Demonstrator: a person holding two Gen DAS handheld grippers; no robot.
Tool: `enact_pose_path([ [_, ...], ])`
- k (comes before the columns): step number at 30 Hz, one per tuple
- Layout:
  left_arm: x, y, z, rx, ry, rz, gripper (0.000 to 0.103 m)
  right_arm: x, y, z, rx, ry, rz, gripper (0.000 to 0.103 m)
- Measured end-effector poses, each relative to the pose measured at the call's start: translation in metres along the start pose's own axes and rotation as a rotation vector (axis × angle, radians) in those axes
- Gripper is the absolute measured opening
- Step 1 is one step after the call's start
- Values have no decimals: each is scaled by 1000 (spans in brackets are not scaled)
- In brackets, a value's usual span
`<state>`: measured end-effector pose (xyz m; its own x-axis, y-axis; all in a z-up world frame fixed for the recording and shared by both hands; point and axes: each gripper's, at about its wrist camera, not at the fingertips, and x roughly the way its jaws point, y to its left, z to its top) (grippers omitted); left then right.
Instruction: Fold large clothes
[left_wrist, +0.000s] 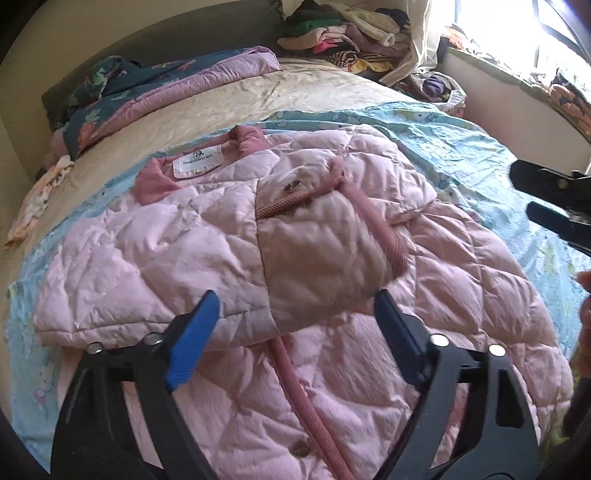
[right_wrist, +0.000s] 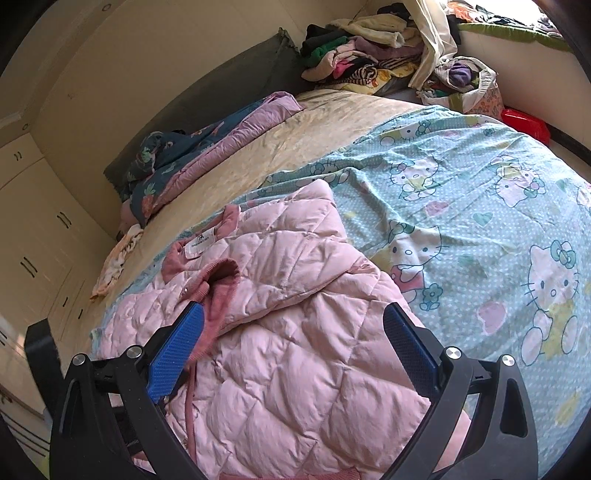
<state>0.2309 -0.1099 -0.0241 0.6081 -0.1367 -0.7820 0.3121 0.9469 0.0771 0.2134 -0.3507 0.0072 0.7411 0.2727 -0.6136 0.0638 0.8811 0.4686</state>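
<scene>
One pink jacket (left_wrist: 295, 258), collar (left_wrist: 251, 138) pointing away.

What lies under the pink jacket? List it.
The pink jacket lies on a light blue cartoon-print sheet, which shows around its edges. A beige bedspread lies further back. What lies directly beneath the jacket's middle is covered.
</scene>
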Motion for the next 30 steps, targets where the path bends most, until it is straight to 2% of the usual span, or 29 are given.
enact_pose_path([
  [4, -13, 12, -3, -18, -8, -12, 93, 8, 5, -3, -2, 21, 17, 97],
  [8, -22, 31, -4, -47, -12, 18, 94, 22, 21, -11, -19, 64, 49, 97],
  [16, -40, 104, -9, -207, -28, 105, 94, 62, 65, -35, -81, 162, 101, 97],
  [22, -53, 154, -20, -307, -45, 161, 94, 87, 87, -48, -106, 212, 109, 86],
  [28, -60, 188, -36, -407, -55, 152, 94, 108, 84, -54, -54, 252, 106, 82],
  [30, -62, 198, -42, -439, -59, 156, 94, 111, 81, -56, -33, 249, 94, 71],
])
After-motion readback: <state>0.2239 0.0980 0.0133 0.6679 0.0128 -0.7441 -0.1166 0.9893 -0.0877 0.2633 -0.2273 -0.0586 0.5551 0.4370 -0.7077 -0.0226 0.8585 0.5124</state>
